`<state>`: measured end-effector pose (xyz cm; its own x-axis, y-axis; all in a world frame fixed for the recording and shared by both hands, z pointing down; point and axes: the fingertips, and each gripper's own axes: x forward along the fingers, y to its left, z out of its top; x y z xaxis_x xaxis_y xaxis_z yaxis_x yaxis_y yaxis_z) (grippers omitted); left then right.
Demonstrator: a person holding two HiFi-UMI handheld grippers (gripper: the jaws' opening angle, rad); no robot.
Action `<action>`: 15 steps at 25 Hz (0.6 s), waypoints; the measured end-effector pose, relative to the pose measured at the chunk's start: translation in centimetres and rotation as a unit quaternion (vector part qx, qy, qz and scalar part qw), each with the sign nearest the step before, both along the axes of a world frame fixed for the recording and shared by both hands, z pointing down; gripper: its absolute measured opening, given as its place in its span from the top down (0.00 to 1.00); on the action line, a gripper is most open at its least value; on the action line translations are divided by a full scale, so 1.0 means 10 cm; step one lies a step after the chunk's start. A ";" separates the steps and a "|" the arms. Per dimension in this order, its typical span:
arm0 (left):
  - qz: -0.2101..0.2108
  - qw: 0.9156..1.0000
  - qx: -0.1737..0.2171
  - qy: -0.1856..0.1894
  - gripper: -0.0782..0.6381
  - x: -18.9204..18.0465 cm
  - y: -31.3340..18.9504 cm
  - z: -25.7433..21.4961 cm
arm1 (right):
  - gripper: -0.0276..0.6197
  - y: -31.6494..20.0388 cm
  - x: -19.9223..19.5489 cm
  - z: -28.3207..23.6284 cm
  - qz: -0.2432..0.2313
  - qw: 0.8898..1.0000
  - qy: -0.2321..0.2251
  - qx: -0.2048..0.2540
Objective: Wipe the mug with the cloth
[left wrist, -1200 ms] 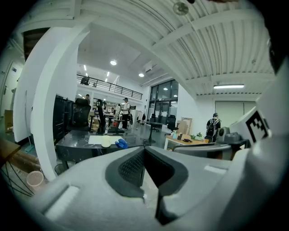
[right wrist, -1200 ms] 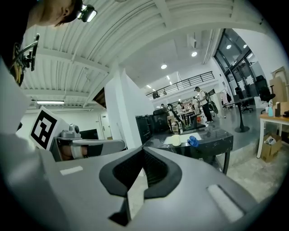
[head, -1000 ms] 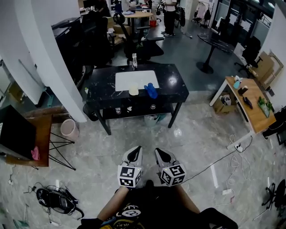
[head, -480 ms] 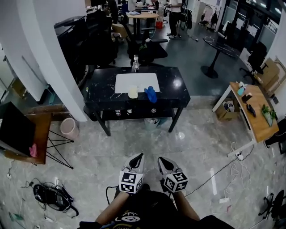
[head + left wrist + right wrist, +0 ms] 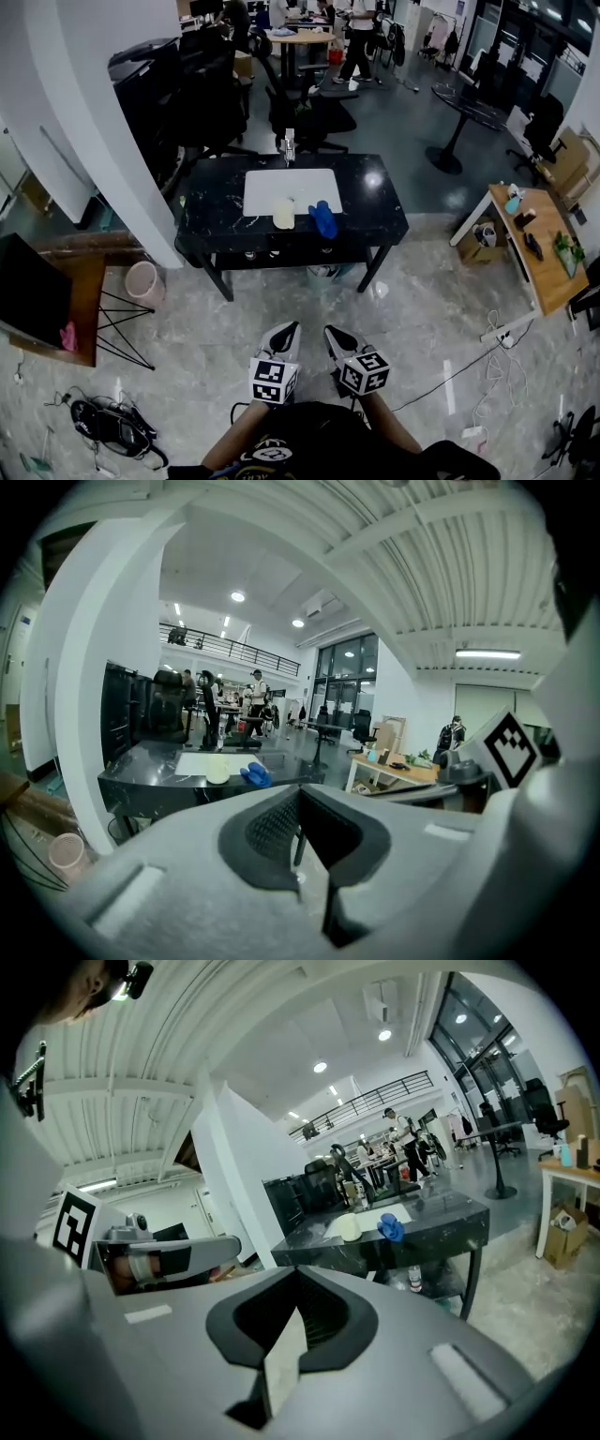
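Facing counter [image 5: 375, 202] far ahead, left gripper [image 5: 288, 330] and right gripper [image 5: 332, 332] closed, empty. Approach step; next, reaching cloth [image 5: 322, 218] beside mug [image 5: 283, 214].

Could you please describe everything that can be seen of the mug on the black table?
The mug is small, pale cream and plain, with a smooth look like ceramic. It seems to stand upright at the near edge of a white mat on the black marbled table. A crumpled blue cloth lies just to its right, apparently with a small gap between them. It is too far away to make out a handle or what is inside.
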<state>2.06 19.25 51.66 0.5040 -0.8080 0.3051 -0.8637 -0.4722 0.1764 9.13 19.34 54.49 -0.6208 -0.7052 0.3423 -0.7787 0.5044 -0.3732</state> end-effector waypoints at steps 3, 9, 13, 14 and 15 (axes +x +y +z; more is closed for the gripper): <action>-0.010 1.000 -0.002 0.014 0.89 -0.26 -0.44 -0.01 | 0.95 -0.43 -0.19 -0.10 -0.004 1.000 0.012 0.017; 0.006 1.000 0.007 0.020 0.89 -0.48 -1.09 0.02 | 0.95 -0.96 -0.39 -0.18 0.016 0.999 0.012 0.033; 0.006 1.000 -0.003 0.022 0.89 -0.52 -1.41 0.14 | 0.95 -1.18 -0.45 0.01 0.012 1.000 0.017 0.013; 0.004 1.000 -0.007 0.020 0.89 -0.53 -1.48 0.18 | 0.95 -1.24 -0.45 0.06 0.012 1.000 0.018 0.006; 0.002 1.000 -0.011 0.017 0.89 -0.55 -1.56 0.22 | 0.95 -1.33 -0.46 0.11 0.011 1.000 0.018 0.001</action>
<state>-3.43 3.67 53.89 0.5172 -0.7994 0.3057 -0.8553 -0.4705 0.2169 4.53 6.01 55.58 -0.5925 -0.7193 0.3627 -0.8024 0.4872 -0.3446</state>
